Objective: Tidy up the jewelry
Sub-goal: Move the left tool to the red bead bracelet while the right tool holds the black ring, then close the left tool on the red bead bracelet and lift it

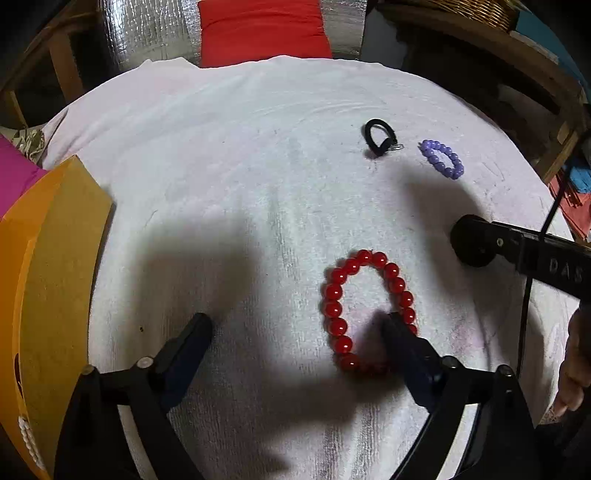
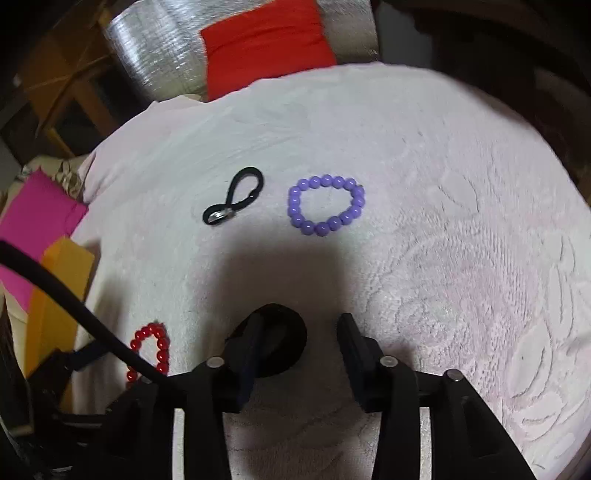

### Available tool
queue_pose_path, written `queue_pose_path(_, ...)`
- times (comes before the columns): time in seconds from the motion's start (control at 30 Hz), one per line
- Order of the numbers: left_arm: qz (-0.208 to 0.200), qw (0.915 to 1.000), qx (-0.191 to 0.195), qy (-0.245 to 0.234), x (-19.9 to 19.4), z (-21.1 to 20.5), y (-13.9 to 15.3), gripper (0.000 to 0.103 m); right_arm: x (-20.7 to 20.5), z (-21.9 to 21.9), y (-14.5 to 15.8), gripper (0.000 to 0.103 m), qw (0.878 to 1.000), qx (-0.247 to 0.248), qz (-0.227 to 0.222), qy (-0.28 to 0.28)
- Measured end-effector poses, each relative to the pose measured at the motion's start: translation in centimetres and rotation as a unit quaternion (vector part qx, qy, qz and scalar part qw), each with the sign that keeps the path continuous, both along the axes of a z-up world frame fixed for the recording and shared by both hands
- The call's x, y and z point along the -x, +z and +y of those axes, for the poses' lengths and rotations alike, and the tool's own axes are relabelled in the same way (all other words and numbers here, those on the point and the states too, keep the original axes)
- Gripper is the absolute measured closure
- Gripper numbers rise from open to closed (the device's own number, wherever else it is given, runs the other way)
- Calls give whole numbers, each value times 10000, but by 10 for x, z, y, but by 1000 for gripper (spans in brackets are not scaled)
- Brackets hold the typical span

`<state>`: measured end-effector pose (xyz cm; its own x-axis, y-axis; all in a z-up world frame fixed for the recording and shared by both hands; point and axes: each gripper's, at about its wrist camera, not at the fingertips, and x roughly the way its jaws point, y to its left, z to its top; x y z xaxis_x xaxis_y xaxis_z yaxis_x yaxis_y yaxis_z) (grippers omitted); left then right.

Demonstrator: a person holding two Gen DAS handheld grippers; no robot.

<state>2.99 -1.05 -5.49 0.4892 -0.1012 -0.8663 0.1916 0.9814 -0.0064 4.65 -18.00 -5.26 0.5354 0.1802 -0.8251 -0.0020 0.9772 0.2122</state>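
Observation:
A red bead bracelet [image 1: 364, 306] lies on the white towel [image 1: 240, 166]. My left gripper [image 1: 297, 325] is open and low over the towel; its right finger [image 1: 400, 338] rests inside the bracelet loop and its left finger stands well to the left. The bracelet's edge also shows in the right wrist view [image 2: 151, 347]. My right gripper [image 2: 301, 332] is open; a black ring-shaped thing [image 2: 277, 343] lies by its left finger, touching or not I cannot tell. A purple bead bracelet [image 2: 327, 205] and a black twisted band with a metal ring [image 2: 232, 201] lie ahead of it.
An orange box [image 1: 55, 266] with a pink object [image 1: 14, 177] behind it stands at the towel's left edge; white beads [image 1: 29, 439] show in the box. A red cushion [image 1: 262, 29] and silver foil lie beyond the far edge. A black cable [image 2: 74, 295] crosses left.

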Motion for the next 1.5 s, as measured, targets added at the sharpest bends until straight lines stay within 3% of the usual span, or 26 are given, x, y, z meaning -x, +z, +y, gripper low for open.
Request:
queue_pose_path(0.13,61,9999,49,73,-2,3,-2,3,0,0,2,45,10000,-7,-49,38)
queue_pose_path(0.23,53,10000,50,39,-1,6,-3,2,-4,-11,6,38,9989,-433,150,-41)
queue_pose_path(0.3,-7,10000,47,9,-1,8,-4,1,-3,-21,10,38,9975,-645,256,-163)
queue_pose_path(0.43,79,9999,47,-39,1,9,-1,1,0,-28,27,39,9990,-437,-49,-111)
queue_pose_path(0.57,217,9996,-20,-184,-3,9,3,1,2,-34,35,46,9988,-453,-167,-64)
queue_pose_path(0.83,-82,9989,225,-405,4,15,22,1,0,-29,26,50,9991,-426,21,34)
queue_pose_path(0.9,-37,9983,315,-494,8,11,23,1,-2,-25,22,50,9995,-315,85,16)
queue_pose_path(1.0,103,9981,157,-581,9,6,16,2,-7,-19,13,52,9995,-197,237,20)
queue_pose_path(1.07,179,9975,73,-674,9,2,12,12,-9,-15,7,59,9995,-121,299,41)
queue_pose_path(1.13,132,9977,52,-669,11,1,12,16,-9,-10,6,65,9997,73,249,46)
queue_pose_path(1.17,81,9973,85,-731,13,-1,13,24,-9,-8,6,74,9997,151,201,42)
queue_pose_path(1.23,-25,9962,99,-862,16,-7,16,38,-10,-6,6,79,9998,130,159,48)
queue_pose_path(1.37,-120,9963,194,-829,16,-7,20,67,-10,-5,4,81,9997,182,146,115)
queue_pose_path(1.47,-152,9966,316,-742,11,-2,22,83,-9,-2,3,81,9995,263,133,148)
queue_pose_path(1.5,-162,9966,346,-729,10,0,22,83,-9,-2,3,81,9995,271,126,141)
